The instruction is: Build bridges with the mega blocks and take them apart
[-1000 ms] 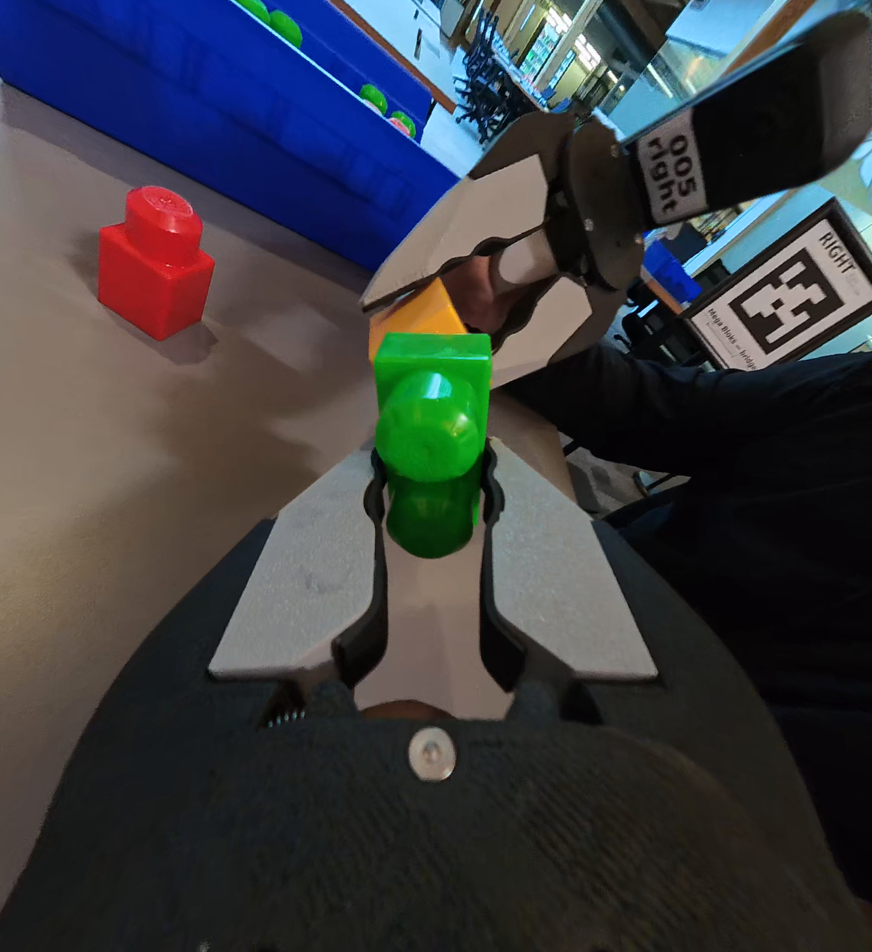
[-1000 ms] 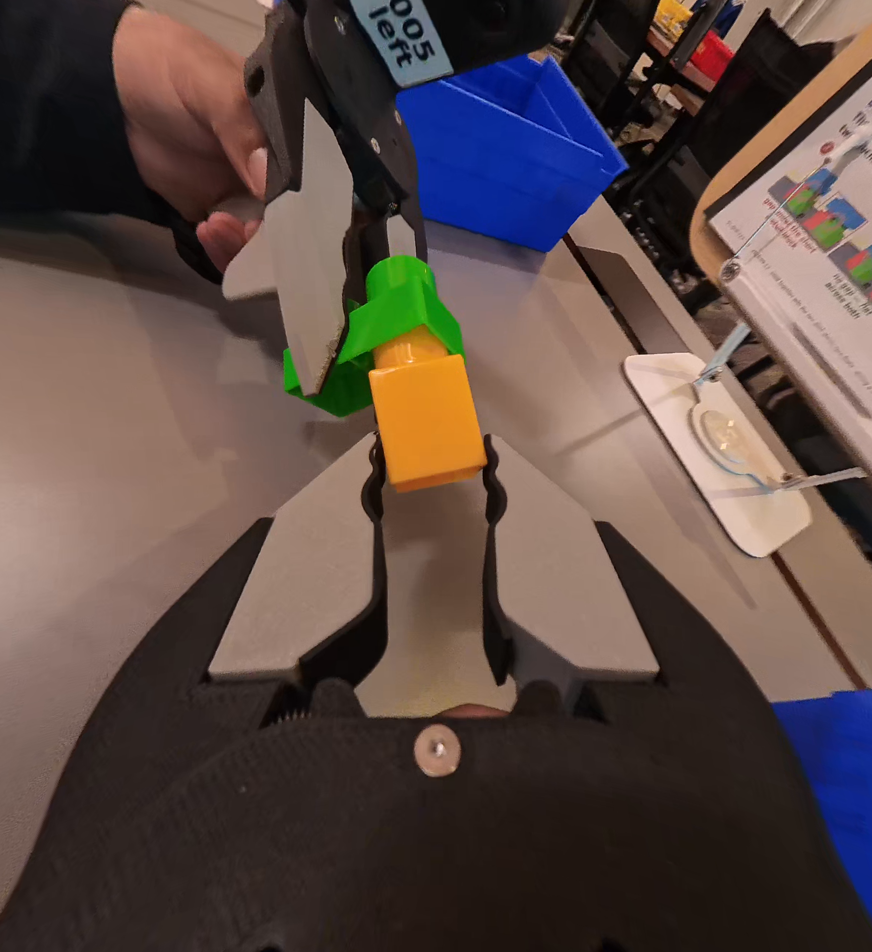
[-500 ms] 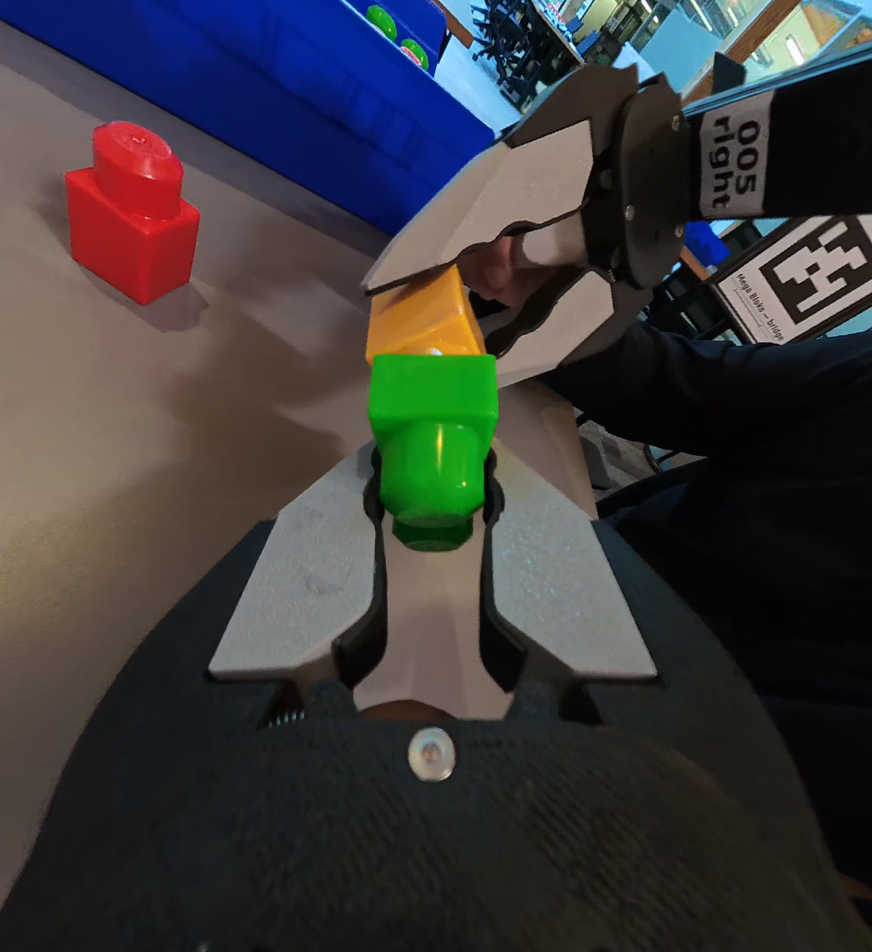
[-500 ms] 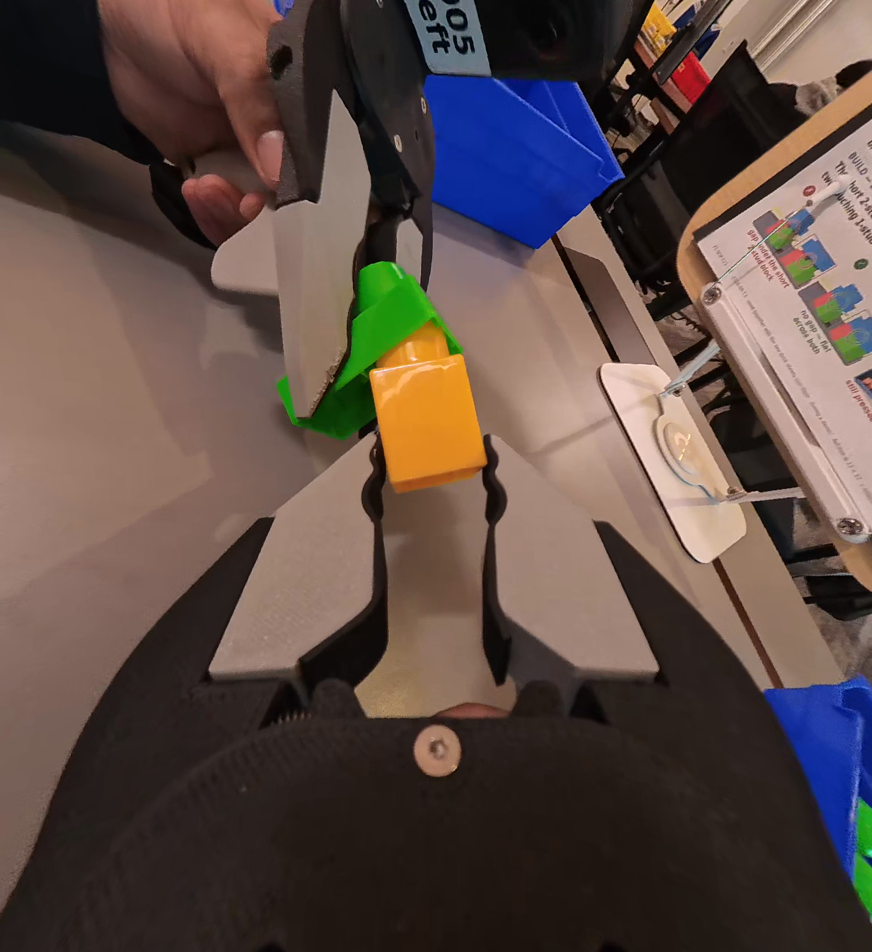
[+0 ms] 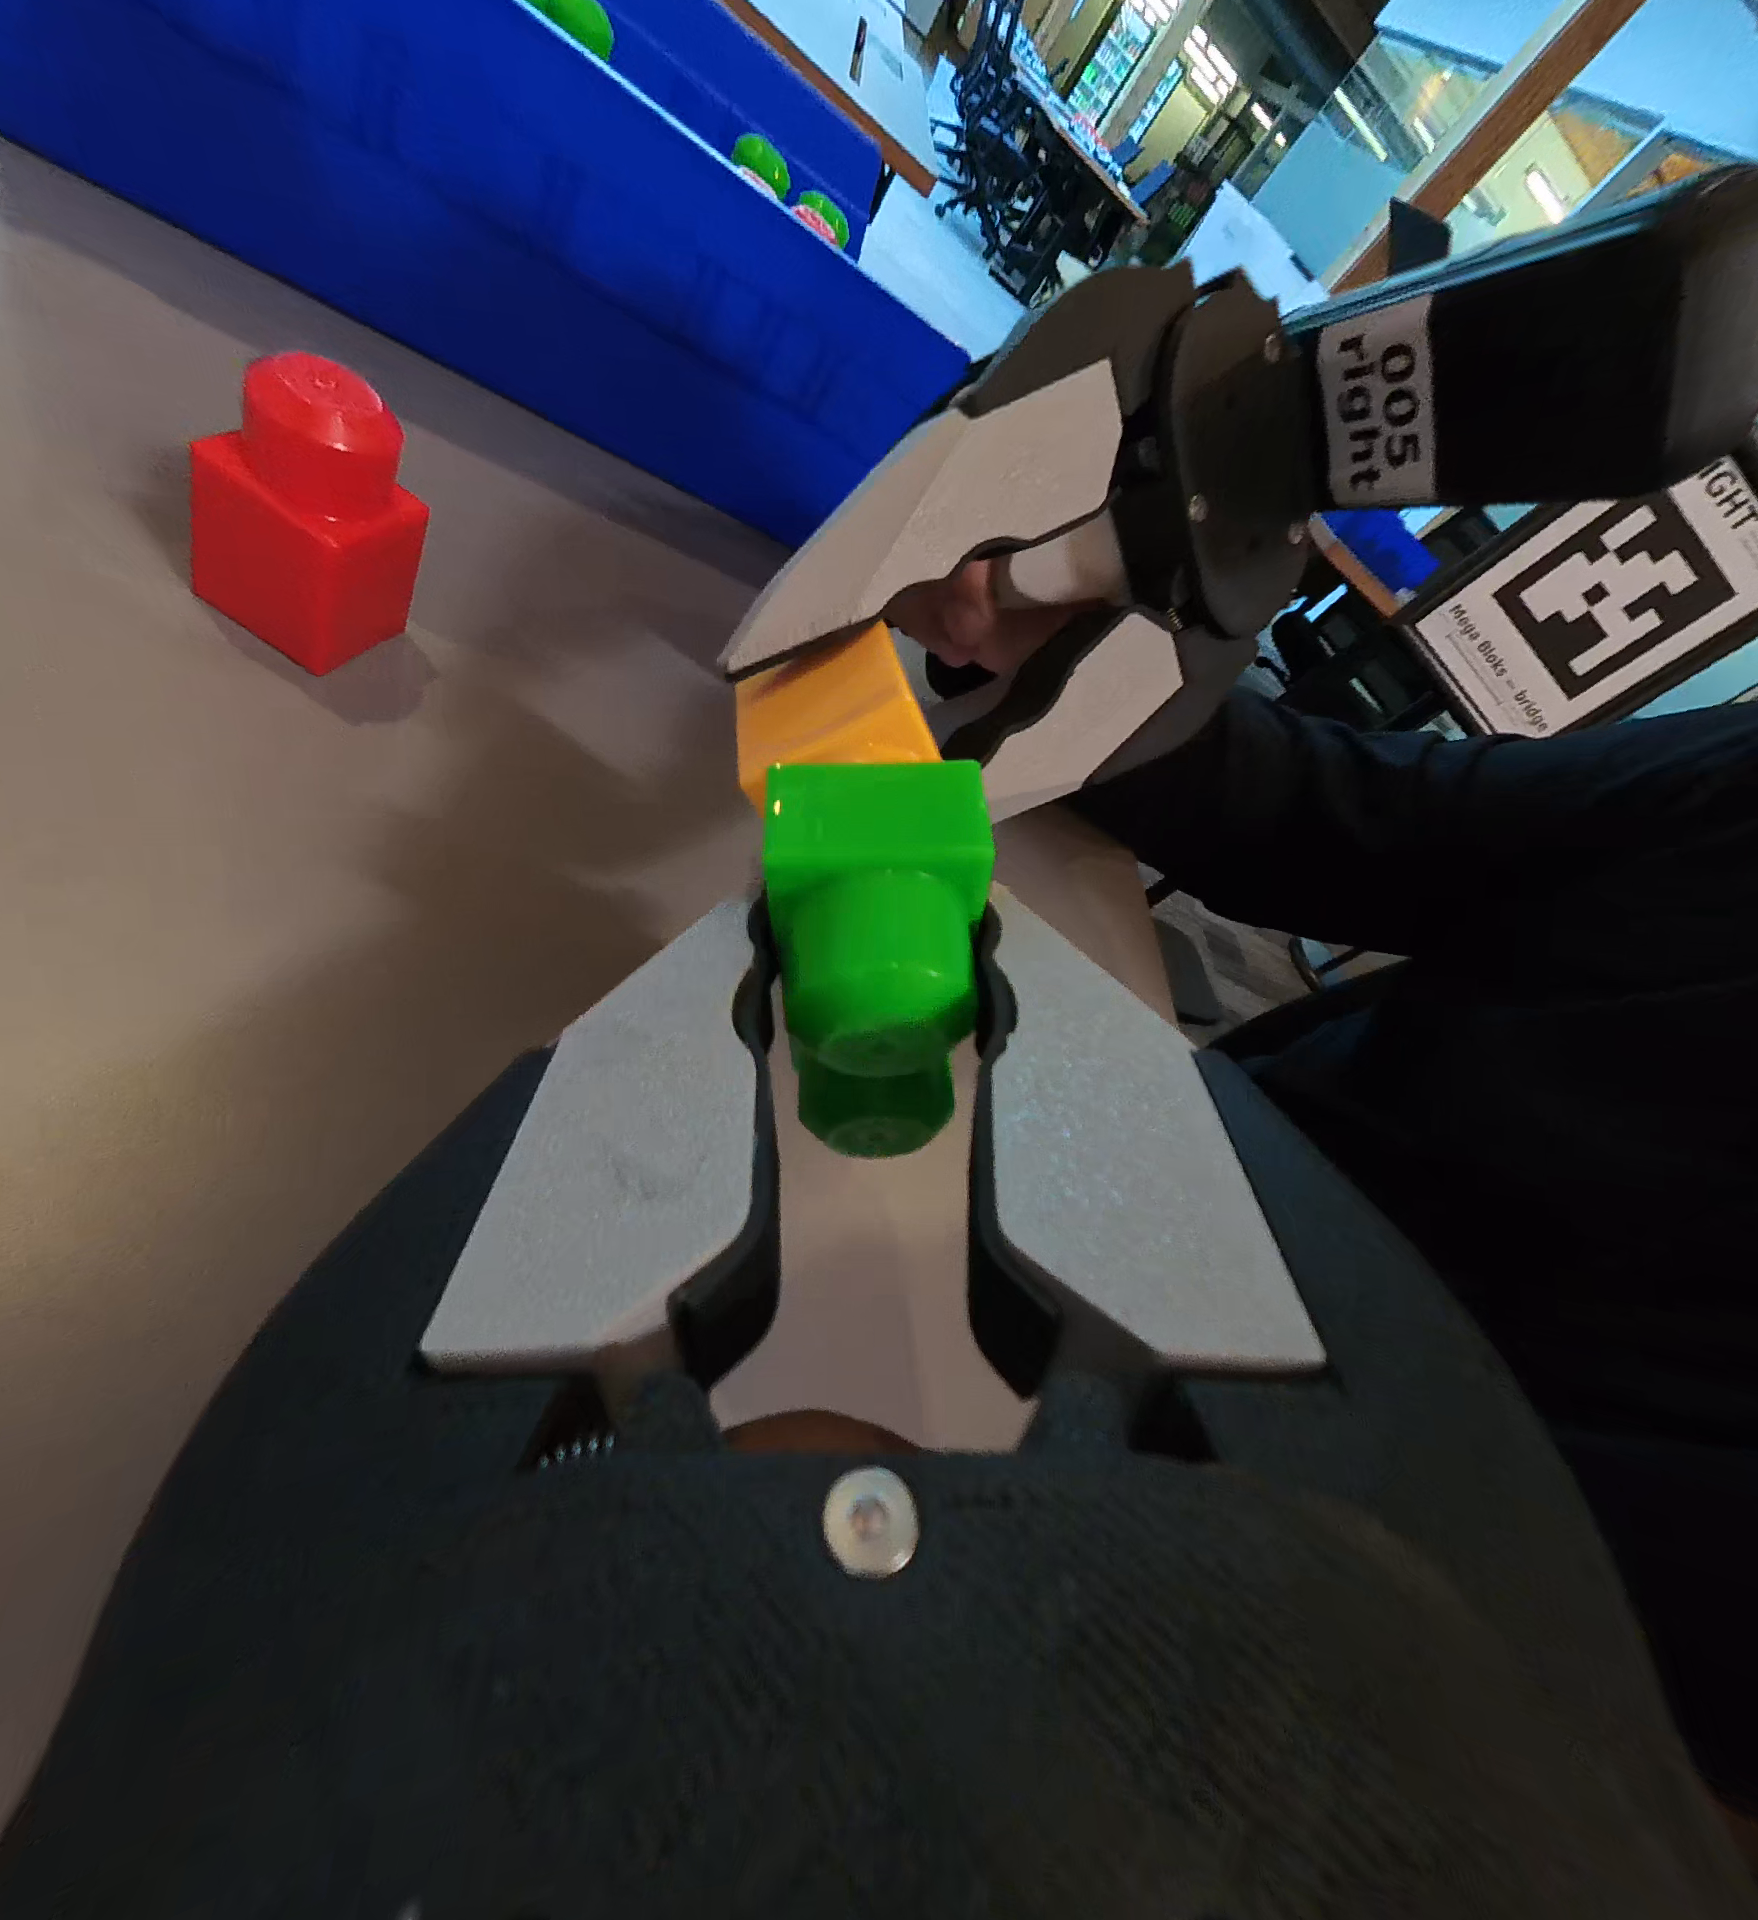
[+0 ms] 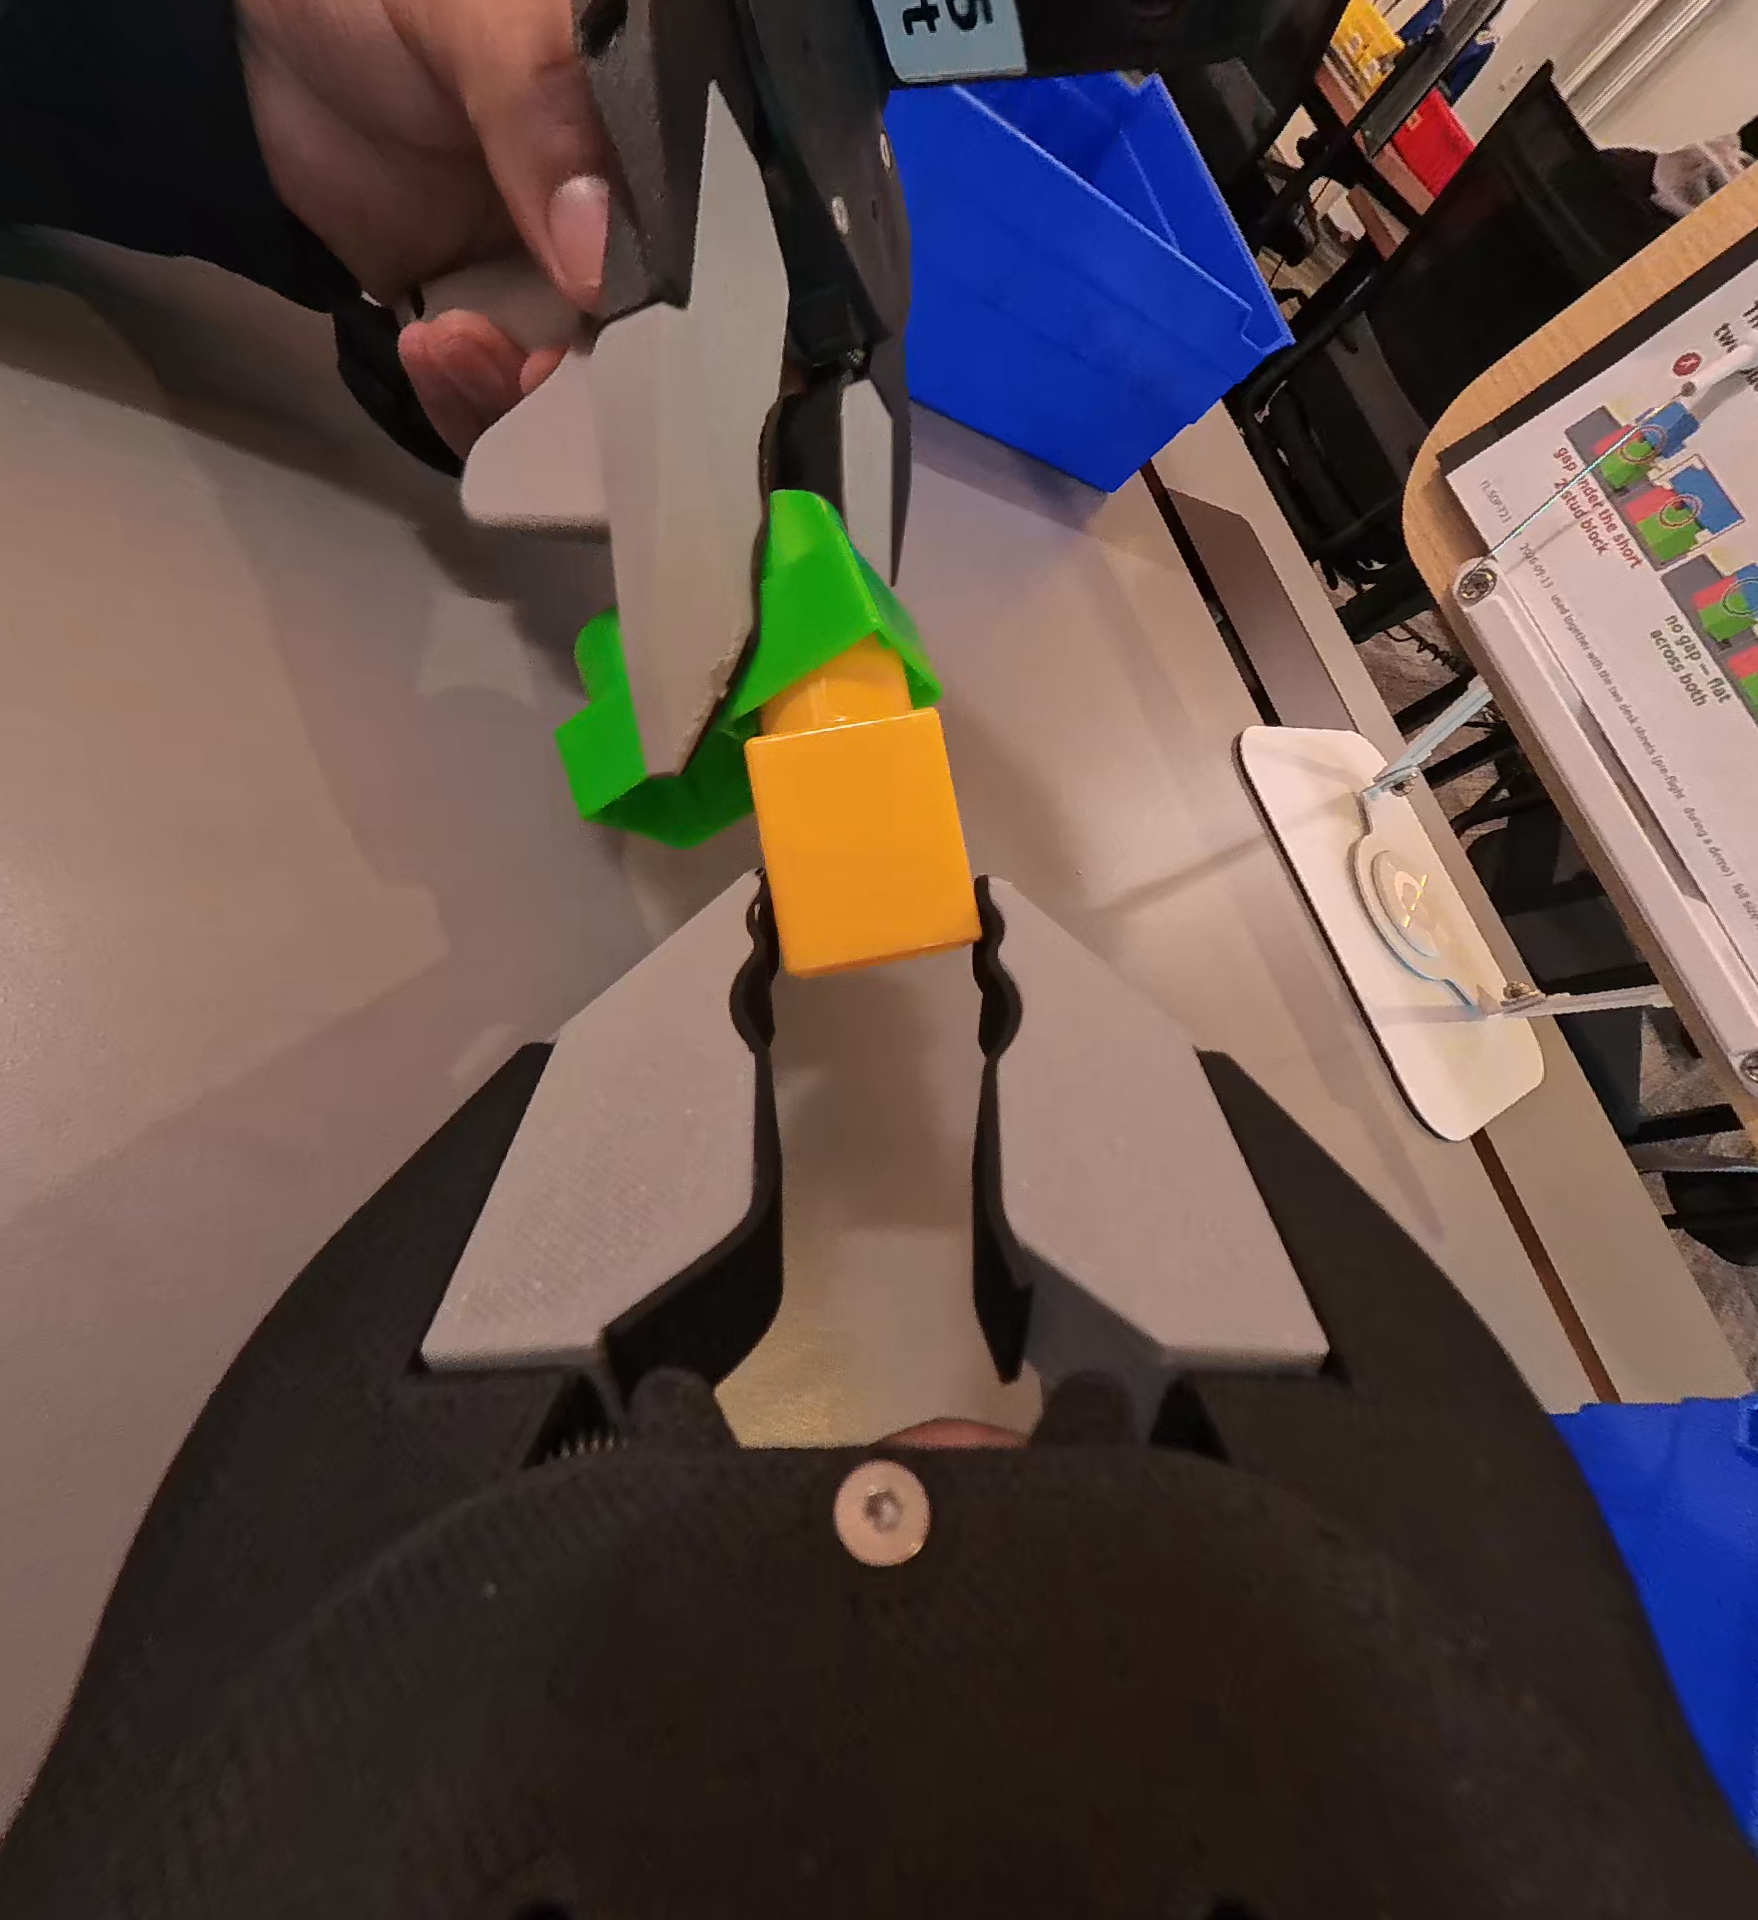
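Plastic filled both views nearest the lens: the left tool (image 5: 875, 997) was clamped on a stud of the green block (image 5: 875, 852), and the right tool (image 6: 870, 914) was clamped on the flat sides of the orange block (image 6: 859, 842), both blocks held in the air above the surface (image 5: 179, 935). Compared with half a second earlier, the green block had tipped further off the orange one, so that more of the orange stud showed bare in the right wrist view (its tip still sat under the green shell). That read as the take-apart half of the task, with the joint nearly freed but not yet separated.

Both blocks were glossy moulded plastic, hollow beneath, with square bodies and round, flat-topped studs; the green one was the longer, two-stud piece. The tools' fingers (image 6: 594, 1174) were matte grey wedges with dark ribbed pads.

Farther off, a single-stud red block (image 5: 309, 520) stood upright and alone on the smooth grey surface. Beyond it ran blue bins (image 5: 439, 187), with more green pieces inside.
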Demonstrator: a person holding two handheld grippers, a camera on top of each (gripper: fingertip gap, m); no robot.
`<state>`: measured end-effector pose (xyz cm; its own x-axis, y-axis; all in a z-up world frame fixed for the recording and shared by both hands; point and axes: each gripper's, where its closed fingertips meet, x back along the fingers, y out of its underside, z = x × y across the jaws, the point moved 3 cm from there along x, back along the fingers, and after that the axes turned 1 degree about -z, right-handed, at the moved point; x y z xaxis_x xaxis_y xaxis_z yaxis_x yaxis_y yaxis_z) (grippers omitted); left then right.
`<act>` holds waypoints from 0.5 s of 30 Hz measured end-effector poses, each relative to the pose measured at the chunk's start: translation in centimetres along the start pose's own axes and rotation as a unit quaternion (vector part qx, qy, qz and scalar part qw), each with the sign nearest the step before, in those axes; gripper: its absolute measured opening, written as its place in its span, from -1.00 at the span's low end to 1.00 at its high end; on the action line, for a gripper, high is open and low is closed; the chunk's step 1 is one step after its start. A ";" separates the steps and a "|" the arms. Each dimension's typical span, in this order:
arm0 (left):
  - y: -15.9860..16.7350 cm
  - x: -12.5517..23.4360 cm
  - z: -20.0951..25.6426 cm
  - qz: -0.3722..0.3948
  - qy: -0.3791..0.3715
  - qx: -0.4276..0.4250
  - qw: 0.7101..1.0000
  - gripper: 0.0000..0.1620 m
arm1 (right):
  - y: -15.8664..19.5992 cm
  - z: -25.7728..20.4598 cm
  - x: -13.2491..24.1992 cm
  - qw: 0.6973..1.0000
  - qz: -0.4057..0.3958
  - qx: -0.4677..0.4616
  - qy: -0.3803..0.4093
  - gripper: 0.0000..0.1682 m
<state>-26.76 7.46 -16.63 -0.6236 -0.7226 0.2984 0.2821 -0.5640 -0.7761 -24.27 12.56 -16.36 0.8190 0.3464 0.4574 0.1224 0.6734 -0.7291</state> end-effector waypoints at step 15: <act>0.8 -0.5 0.6 -0.029 0.022 0.018 0.999 -0.58 | -0.8 -0.8 0.6 0.995 -0.004 0.090 0.041 -0.59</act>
<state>-25.76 7.08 -17.04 -0.6708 -0.6701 0.3179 0.2692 -0.6193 -0.7375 -23.43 11.76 -15.89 0.8623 0.2906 0.4147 0.0331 0.7849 -0.6188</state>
